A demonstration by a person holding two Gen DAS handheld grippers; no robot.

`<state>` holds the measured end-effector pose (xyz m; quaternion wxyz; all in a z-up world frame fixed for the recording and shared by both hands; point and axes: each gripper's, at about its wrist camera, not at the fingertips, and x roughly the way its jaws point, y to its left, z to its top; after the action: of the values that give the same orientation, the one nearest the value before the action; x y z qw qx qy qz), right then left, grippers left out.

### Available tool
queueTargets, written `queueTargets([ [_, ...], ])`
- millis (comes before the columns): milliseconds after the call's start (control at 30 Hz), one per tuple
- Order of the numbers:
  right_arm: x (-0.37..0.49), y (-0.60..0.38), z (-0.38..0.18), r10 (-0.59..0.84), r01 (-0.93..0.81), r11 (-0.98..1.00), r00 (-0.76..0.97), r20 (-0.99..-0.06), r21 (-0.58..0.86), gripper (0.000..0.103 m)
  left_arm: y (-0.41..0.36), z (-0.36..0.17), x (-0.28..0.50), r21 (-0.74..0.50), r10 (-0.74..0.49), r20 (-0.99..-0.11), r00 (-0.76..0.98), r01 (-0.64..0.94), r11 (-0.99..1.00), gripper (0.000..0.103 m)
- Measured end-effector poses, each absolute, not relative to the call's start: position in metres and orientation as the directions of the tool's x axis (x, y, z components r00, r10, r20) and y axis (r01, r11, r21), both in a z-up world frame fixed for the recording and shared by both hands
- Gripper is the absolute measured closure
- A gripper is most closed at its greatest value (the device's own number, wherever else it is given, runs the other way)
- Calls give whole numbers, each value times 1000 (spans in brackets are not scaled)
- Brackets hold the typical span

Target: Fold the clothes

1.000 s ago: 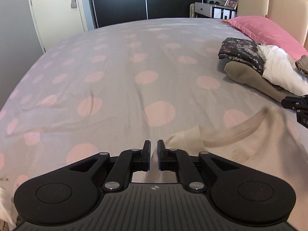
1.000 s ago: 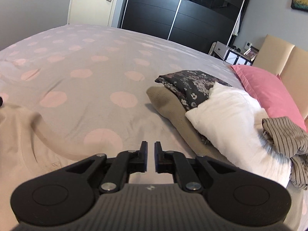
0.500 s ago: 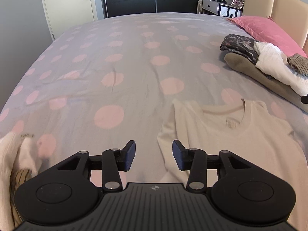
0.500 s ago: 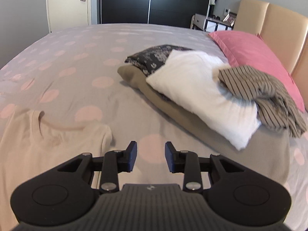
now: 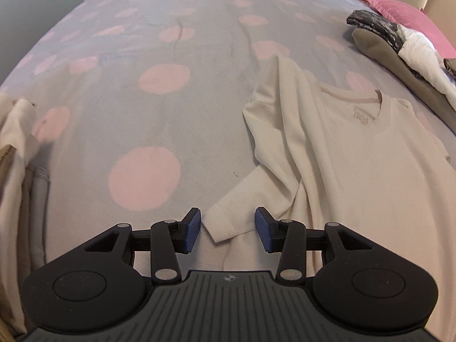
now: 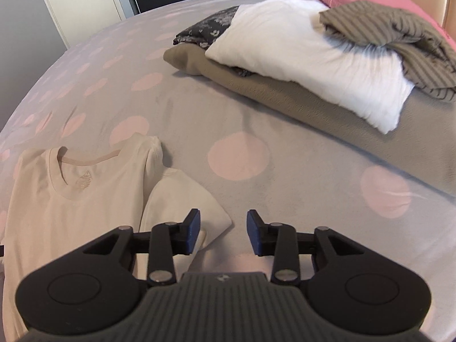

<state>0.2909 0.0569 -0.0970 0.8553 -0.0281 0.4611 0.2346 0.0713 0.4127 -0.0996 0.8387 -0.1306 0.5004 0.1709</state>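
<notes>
1. Left wrist view: the left gripper (image 5: 228,229) hangs low over the grey bedspread with pink dots (image 5: 159,125), its blue-padded fingers (image 5: 191,229) spread wide apart and holding nothing.
2. Between those fingers lies the hemmed cuff of a sleeve (image 5: 225,223) belonging to the cream long-sleeved cotton shirt (image 5: 356,171); whether the pads touch the cloth is not clear.
3. The shirt spreads ahead and to the right of the gripper, front up, its round neckline (image 5: 367,108) at the far end and the sleeve doubled back toward the gripper.
4. Far ahead on the right sits a pile of folded clothes (image 5: 404,45); at the left edge, bunched pale fabric (image 5: 17,154).
5. Right wrist view: the right gripper (image 6: 223,232) is also parted wide and empty, above the bedspread.
6. The shirt's other sleeve (image 6: 182,199) lies just ahead and left, its corner reaching under the left finger (image 6: 191,232).
7. Ahead and right, the pile shows a white folded garment (image 6: 313,57), a brown striped one (image 6: 399,31) and a dark floral one (image 6: 208,28) on a tan one (image 6: 270,85).
</notes>
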Motion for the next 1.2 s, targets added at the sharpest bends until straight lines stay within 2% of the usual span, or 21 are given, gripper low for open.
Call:
queueTargets([
  [133,295,63,-109,393,-425,884,452,-801,195,62,417,-105,69,-93,135,-869,475,-425,900,62],
  [167,296,64,-111,398,-424,883,448,-800,201,71,418,-105,68,-105,130,-865,485,-428,897,64],
  [200,296,66,-114,403,-424,882,445,-800,208,79,418,-105,67,-112,126,-861,494,-426,898,69],
  [233,297,67,-117,407,-423,880,442,-799,215,90,417,-105,67,-120,118,-857,502,-418,901,79],
  [267,298,69,-120,412,-422,879,439,-799,221,95,416,-104,68,-129,108,-853,510,-408,904,84],
  [300,299,70,-123,416,-421,878,435,-798,228,95,414,-103,68,-132,105,-853,512,-405,905,89],
  [367,297,68,-112,395,-403,891,466,-792,207,98,409,-98,69,-121,120,-852,510,-415,902,92],
  [667,290,37,-59,243,-274,957,584,-775,94,99,441,-47,32,-46,311,-821,479,-598,800,95],
  [933,295,12,-63,178,-230,972,565,-806,53,98,475,-48,9,-4,396,-826,401,-707,707,96],
  [1000,297,13,-65,168,-232,972,567,-806,40,95,478,-50,11,-10,392,-830,397,-712,702,95],
  [1067,299,13,-65,148,-225,974,575,-805,18,80,476,-47,15,11,403,-828,390,-707,707,95],
  [1200,306,4,-64,115,-184,983,595,-795,4,75,480,-47,20,63,443,-833,332,-738,672,85],
])
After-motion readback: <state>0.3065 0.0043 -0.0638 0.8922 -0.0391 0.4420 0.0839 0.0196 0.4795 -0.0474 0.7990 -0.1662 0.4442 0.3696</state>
